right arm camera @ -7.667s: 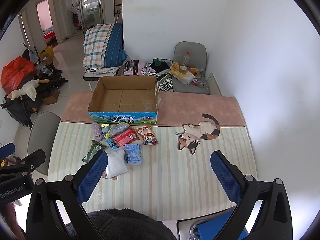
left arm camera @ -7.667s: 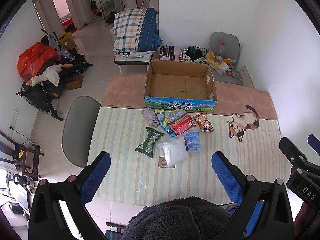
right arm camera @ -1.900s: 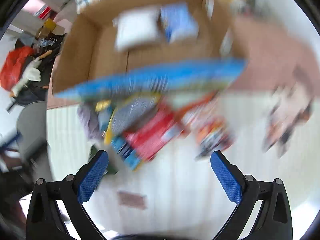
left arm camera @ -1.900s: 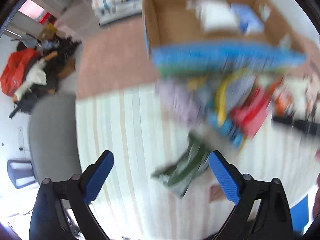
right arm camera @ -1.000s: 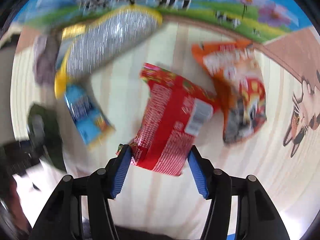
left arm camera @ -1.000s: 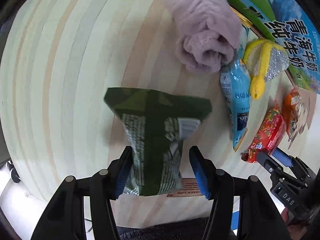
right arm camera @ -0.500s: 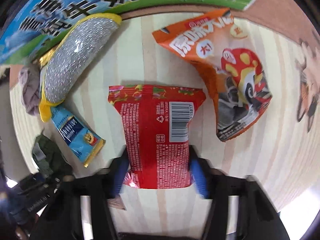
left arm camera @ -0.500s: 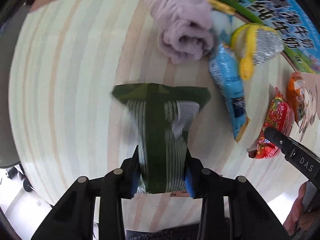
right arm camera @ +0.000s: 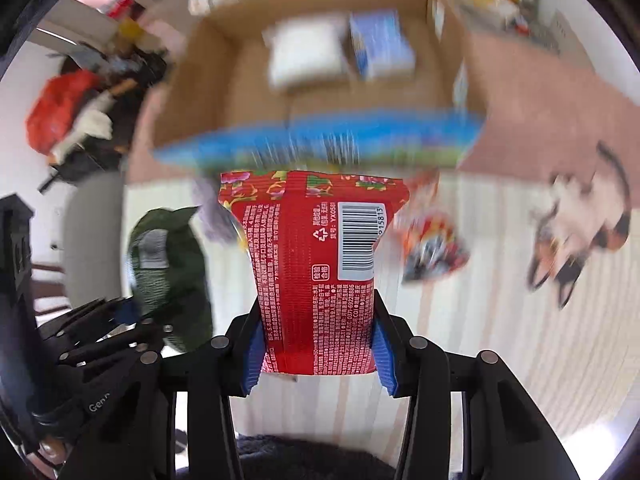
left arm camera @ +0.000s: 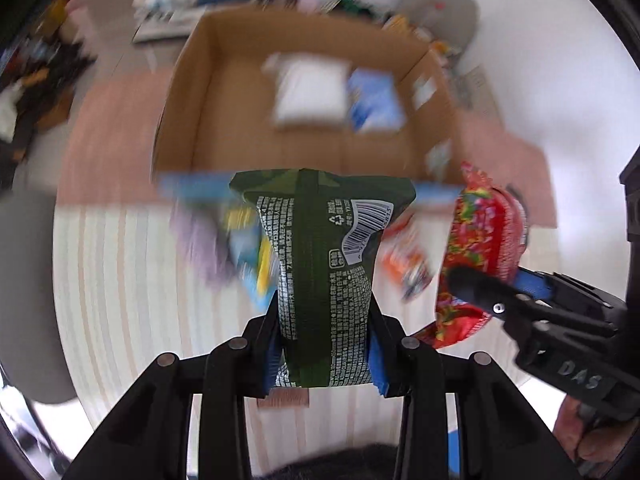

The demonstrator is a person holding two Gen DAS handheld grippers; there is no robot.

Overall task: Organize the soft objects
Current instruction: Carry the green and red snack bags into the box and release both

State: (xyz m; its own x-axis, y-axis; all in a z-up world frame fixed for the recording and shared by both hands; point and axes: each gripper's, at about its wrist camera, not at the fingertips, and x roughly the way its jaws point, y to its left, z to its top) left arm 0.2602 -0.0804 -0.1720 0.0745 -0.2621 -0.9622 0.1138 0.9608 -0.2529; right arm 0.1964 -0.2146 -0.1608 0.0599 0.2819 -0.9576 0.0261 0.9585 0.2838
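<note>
Gripping from both sides, the left gripper (left arm camera: 325,354) is closed on a green packet (left arm camera: 320,264), which is held up above the striped table (left arm camera: 120,280) in front of the cardboard box (left arm camera: 192,92). A red packet (right arm camera: 316,268) is clamped the same way between the blue pads of the right gripper (right arm camera: 318,354), just beside the green one. A white pouch (right arm camera: 306,56) and a blue pack (right arm camera: 380,46) are seen lying inside the box. More packets and a lilac cloth (left arm camera: 196,244) are blurred on the table near the box front.
</note>
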